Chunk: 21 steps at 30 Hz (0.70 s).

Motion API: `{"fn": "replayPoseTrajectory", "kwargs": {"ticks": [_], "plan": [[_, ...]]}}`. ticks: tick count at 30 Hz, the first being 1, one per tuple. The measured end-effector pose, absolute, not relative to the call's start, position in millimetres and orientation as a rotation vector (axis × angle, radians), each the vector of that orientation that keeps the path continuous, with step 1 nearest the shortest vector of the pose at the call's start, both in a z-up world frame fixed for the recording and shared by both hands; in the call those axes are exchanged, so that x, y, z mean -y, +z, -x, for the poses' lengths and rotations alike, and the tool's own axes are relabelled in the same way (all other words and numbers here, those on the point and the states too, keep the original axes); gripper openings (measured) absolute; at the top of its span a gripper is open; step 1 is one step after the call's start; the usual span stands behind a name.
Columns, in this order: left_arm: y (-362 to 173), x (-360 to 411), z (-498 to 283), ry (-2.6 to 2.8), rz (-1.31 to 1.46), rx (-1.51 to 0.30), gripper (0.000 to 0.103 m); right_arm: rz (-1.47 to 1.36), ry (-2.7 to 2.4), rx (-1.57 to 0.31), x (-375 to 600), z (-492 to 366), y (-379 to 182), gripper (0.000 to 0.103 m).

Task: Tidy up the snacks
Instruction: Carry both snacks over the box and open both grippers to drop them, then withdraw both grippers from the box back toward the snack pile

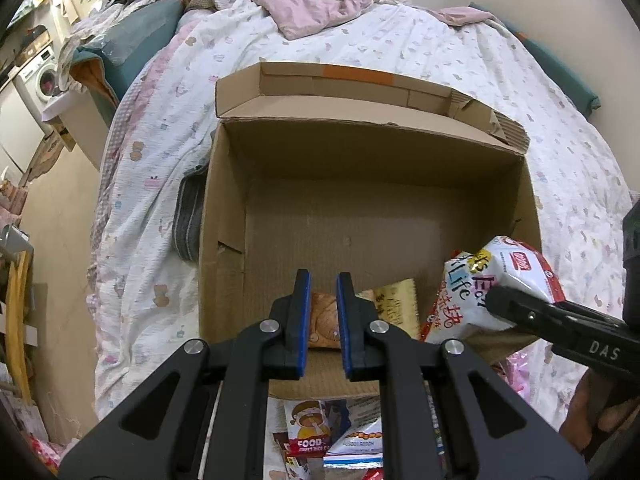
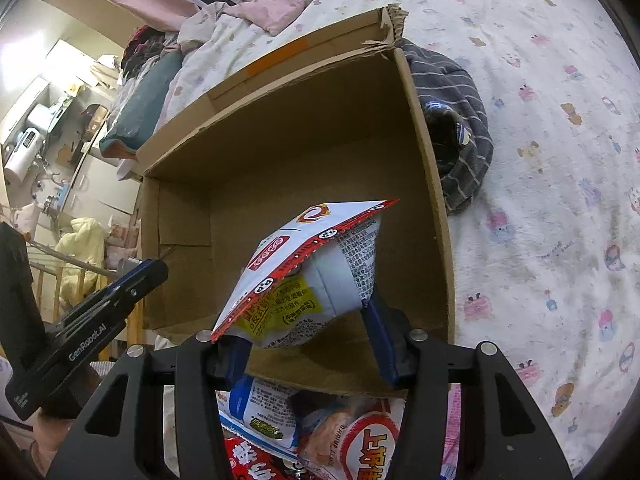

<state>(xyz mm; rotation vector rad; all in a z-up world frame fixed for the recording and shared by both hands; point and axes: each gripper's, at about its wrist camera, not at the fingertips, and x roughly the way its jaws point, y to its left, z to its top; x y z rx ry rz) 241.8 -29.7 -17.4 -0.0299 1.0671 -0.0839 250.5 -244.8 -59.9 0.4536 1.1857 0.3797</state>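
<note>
The right gripper (image 2: 308,344) is holding a puffy white snack bag (image 2: 316,272) over the open cardboard box (image 2: 428,184) sitting on the bed (image 2: 540,160); its jaws are standing fairly wide with the bag's lower end wedged between them, the bag's long axis running up toward 12 o'clock and leaning over the box's near wall. The box floor is lying directly beyond and below the bag, so a release here looks likely to drop it inside. The left gripper (image 1: 323,312) is hanging over the box's near edge with its jaws narrow and nothing between them; a small orange packet (image 1: 322,320) and a gold packet (image 1: 394,300) are already lying on the box floor beyond them. More snack packets (image 2: 320,436) are waiting at 6 o'clock, outside the box
</note>
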Motion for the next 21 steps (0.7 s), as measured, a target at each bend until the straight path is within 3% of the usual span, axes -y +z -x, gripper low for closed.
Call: {"fn": "replayPoseTrajectory", "kwargs": {"ticks": [9, 13, 14, 18, 21], "plan": [[-16, 27, -240, -0.087, 0.046, -1.076, 0.012, -0.456, 0.384, -1.157, 244, -253, -55, 0.059], [-12, 25, -237, -0.068, 0.048, -1.061, 0.038, -0.452, 0.370, -1.080, 247, -249, -41, 0.086], [-9, 25, -235, -0.072, 0.051, -1.048, 0.041, -0.451, 0.365, -1.057, 249, -248, -37, 0.087], [0, 25, -233, -0.087, 0.070, -1.006, 0.071, -0.486, 0.353, -1.054, 258, -251, -37, 0.088], [2, 23, -231, -0.116, 0.101, -0.988, 0.075, -0.508, 0.350, -1.065, 262, -251, -41, 0.088]]}}
